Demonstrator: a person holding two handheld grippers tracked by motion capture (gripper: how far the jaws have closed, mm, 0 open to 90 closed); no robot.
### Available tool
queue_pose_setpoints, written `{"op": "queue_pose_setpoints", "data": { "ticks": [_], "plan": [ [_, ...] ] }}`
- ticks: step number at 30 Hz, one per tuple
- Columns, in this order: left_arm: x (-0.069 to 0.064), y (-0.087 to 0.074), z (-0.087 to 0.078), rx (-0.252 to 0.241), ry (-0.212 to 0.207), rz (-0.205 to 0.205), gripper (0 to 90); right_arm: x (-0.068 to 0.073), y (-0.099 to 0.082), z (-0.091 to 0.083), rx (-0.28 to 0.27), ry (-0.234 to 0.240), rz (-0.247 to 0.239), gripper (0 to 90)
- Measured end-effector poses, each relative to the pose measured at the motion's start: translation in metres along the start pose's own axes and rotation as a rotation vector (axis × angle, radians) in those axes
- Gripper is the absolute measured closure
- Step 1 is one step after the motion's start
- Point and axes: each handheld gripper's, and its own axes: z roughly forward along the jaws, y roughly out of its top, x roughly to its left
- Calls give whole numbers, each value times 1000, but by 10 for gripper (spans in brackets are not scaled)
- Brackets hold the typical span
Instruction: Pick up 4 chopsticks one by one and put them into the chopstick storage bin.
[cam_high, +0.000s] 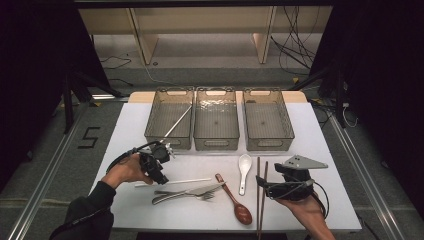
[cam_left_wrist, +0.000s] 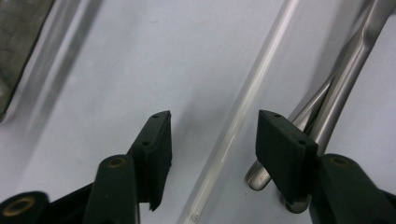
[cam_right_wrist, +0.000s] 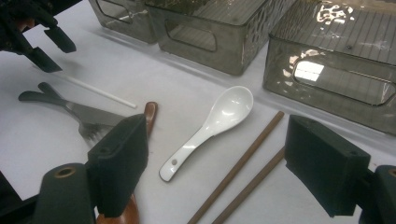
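White table (cam_high: 320, 150), clear straw (cam_high: 175, 182) flat, long axis left-right, between half-open left claw (cam_left_wrist: 212, 135) pads, ungripped.

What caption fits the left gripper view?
Left gripper, jaws open, straddles a white chopstick beside metal cutlery handles.

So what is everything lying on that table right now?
Bins: three, clear smoky grey, in a row at the table's far side.
White stick in bin: one, leaning in the left bin.
White stick on table: one, between the left gripper's jaws, not pinched.
Knife and fork: one each, silver metal, crossed near the front.
Wooden spoon: one, reddish brown, centre front.
Soup spoon: one, white ceramic, centre.
Chopsticks: two, dark brown, beside the right gripper.
Table: one, white top.
Left gripper: black, low over the stick, partly open.
Right gripper: black, open, holding nothing.
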Motion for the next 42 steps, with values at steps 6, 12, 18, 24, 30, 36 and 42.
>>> {"op": "queue_pose_setpoints", "data": {
  "ticks": [6, 12, 18, 24, 30, 36, 42],
  "plan": [
    [-4, 2, 5, 31, -20, 33, 543, 0, 0, 0, 0, 0, -2, 230],
    [-3, 2, 10, 45, -20, 37, 618, 0, 0, 0, 2, 1, -3, 230],
    [-4, 3, 17, 71, -23, 61, 675, 0, 0, 1, 3, 1, -4, 231],
    [-6, 4, 17, 88, -11, 76, 729, 0, 0, 1, 5, 1, -3, 231],
    [-9, 6, 17, 97, -10, 106, 765, 0, 0, 1, 7, -1, -4, 232],
    [-12, 6, 17, 103, -9, 158, 807, 0, 0, 1, 7, 0, -5, 232],
    [-13, 6, 17, 97, -15, 178, 834, 0, 0, 1, 6, 0, -5, 232]
  ]
}}
